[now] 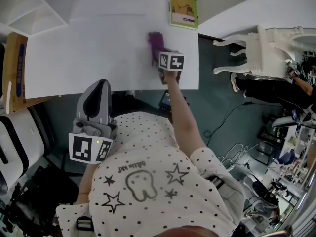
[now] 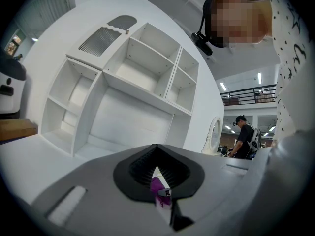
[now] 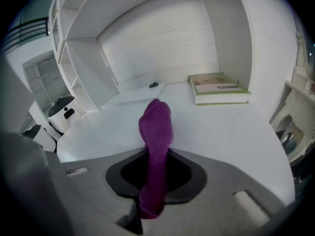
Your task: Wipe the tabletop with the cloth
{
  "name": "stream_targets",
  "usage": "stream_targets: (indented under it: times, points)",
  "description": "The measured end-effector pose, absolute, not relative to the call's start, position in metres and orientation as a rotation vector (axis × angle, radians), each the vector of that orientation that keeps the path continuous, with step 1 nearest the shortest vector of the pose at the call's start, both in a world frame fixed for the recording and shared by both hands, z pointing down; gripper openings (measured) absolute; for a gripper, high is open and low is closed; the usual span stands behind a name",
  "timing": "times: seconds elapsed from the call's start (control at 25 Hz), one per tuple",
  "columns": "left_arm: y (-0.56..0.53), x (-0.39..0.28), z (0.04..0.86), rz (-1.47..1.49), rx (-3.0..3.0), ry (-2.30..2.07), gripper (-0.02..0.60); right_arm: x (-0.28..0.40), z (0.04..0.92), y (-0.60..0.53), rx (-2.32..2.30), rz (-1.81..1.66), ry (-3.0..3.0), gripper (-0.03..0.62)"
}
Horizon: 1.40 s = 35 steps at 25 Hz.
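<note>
Shot from the head camera, looking steeply down over the person's shoulders, the whole white bench (image 1: 98,48) lies well below. The right gripper (image 1: 159,53) camera rides low and close over the bench, facing along its jaws toward the back wall. It shares the cloth (image 1: 156,41), the book (image 1: 182,9) and the bench top with the head view. The left gripper (image 1: 101,85) camera sits off the bench's near edge, tilted up toward the shelves (image 2: 133,82). It catches the far-off cloth through the slit between its jaws.
</note>
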<state>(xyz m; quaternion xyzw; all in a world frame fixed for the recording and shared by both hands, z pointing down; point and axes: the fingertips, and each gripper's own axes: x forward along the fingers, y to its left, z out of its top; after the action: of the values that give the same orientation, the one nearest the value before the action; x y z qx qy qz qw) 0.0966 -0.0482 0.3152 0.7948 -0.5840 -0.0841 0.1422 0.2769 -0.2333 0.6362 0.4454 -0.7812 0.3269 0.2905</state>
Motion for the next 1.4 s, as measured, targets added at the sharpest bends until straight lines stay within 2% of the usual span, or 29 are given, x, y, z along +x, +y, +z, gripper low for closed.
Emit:
stream_targets:
  times: [1.4]
  points:
    - [-0.063,0.12,0.31,-0.22,2.344,-1.626,-0.005,0.363,0.637,-0.242,1.297,0.91,-2.038,0.064]
